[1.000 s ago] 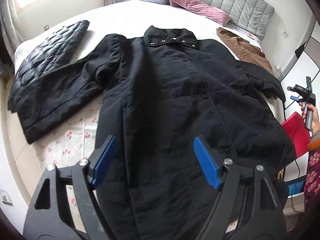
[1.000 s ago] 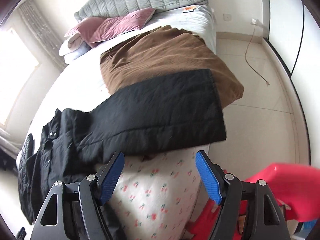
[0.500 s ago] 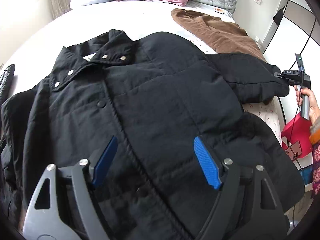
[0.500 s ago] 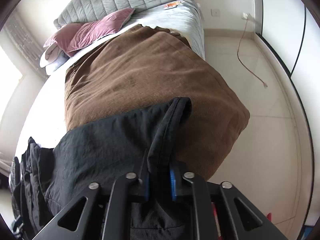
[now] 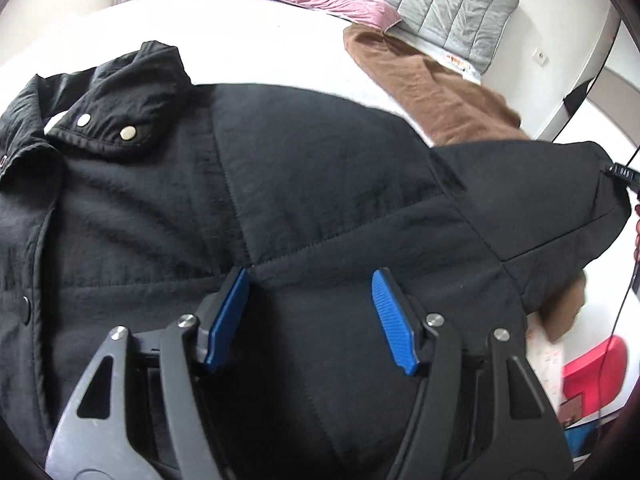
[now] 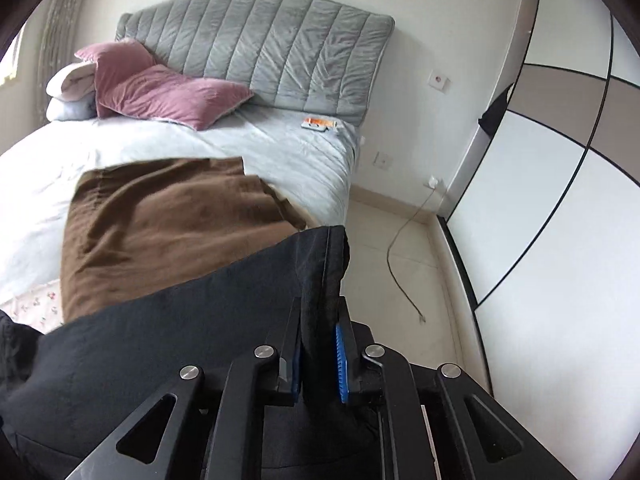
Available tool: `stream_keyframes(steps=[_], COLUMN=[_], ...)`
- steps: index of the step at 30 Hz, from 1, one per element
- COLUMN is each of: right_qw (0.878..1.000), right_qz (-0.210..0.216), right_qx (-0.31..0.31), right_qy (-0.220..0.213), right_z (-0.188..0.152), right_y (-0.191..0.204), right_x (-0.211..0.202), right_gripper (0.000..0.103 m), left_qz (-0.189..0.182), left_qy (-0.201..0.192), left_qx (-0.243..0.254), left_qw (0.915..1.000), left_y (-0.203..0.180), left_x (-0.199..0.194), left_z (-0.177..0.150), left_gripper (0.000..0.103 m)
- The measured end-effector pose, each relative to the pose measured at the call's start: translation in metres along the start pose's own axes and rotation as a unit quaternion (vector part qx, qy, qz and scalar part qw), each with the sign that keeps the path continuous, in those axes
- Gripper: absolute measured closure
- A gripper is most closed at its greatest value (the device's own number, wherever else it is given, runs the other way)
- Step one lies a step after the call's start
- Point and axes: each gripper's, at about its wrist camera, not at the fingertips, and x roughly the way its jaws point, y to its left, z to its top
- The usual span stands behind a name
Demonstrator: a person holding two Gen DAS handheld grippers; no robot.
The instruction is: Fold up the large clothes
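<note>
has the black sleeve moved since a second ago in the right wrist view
Yes. The sleeve, then flat on the brown garment, is now pinched at its cuff in the right gripper and lifted off it, toward the bed's floor-side edge.

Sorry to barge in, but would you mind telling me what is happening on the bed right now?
A person with a handheld gripper in each hand is folding a black padded coat spread on the bed. The right gripper is shut on the cuff end of the coat's sleeve, holding it raised above a brown garment. The left gripper is open and sits low over the coat's body, gripping nothing. No finished fold shows yet.
</note>
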Motion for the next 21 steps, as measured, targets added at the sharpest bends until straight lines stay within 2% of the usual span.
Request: stream_keyframes(steps=[1,3,4,6,8,11,12,13,15,18,21], right_qw=[1.000,0.999,0.999,0.999,0.998,0.992,0.988,0.983,0.971,0.959,0.949], right_qz=[-0.005,-0.005,0.003,0.022,0.049,0.129,0.156,0.181,0.233,0.273,0.303], right_qx=[0.006,0.023,0.027,0.029,0.022,-0.006,-0.017,-0.027,-0.048,-0.063,-0.069], right_qy=[0.014,0.029,0.029,0.010,-0.014,-0.011,-0.005,0.002,0.017,0.039,0.052], right_z=[-0.008,-0.019,-0.022,-0.023,-0.022,-0.020,-0.022,-0.025,-0.034,-0.051,-0.063], right_y=[0.002,-0.003,-0.004,-0.004,0.007,0.047,0.063,0.080,0.111,0.146,0.159], right_x=[0.010,0.016,0.013,-0.004,-0.030,-0.057,-0.063,-0.069,-0.077,-0.087,-0.104], right_gripper=[0.082,0.072,0.068,0.048,0.038,0.035,0.035,0.035,0.035,0.035,0.035], left_qz=[0.012,0.014,0.002,-0.032,-0.062,-0.106,-0.090,-0.069,-0.048,-0.048,-0.042], left_qy=[-0.006,-0.004,-0.005,-0.039,-0.050,0.002,0.021,-0.005,-0.008,0.011,0.015], left_qx=[0.019,0.028,0.027,0.021,0.015,0.002,0.012,0.040,0.061,0.052,0.031], left_qw=[0.9997,0.9995,0.9996,0.9985,0.9967,0.9944,0.9957,0.9968,0.9969,0.9974,0.9985], left_y=[-0.005,-0.009,-0.010,-0.011,-0.016,-0.027,-0.032,-0.039,-0.049,-0.043,-0.019], left_x=[0.000,-0.008,-0.015,-0.038,-0.046,-0.021,-0.006,-0.004,-0.007,-0.019,-0.048], left_z=[-0.002,-0.001,0.000,-0.003,-0.008,-0.016,-0.023,-0.029,-0.030,-0.026,-0.032], left_gripper=[0.038,0.038,0.038,0.038,0.038,0.038,0.037,0.036,0.034,0.034,0.033])
